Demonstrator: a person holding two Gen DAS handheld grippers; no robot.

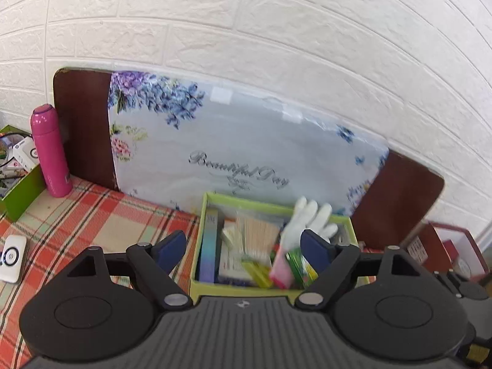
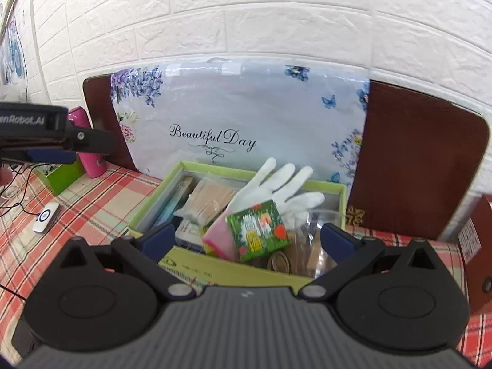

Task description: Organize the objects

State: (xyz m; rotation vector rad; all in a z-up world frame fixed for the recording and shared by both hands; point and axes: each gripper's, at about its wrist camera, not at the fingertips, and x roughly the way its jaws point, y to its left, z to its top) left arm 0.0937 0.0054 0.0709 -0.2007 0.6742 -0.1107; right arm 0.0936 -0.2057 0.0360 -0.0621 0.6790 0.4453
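Fingers of the left gripper [image 1: 243, 250] stand wide apart with nothing between them, hovering at the near left rim of a green box [image 1: 246, 289] on the plaid-covered counter [image 1: 92, 215]. The right gripper [image 2: 246, 240] is likewise spread wide and empty, just near the same green box [image 2: 215, 272]. Inside the box lie a white glove [image 2: 276, 184] with a pink cuff, a small green packet [image 2: 259, 230] resting on the glove, and a bundle of wooden sticks [image 2: 212, 198] to the left. A pink bottle [image 1: 49, 150] stands at far left, well apart from the box, and a floral bag [image 2: 240, 113] leans against the wall behind the box.
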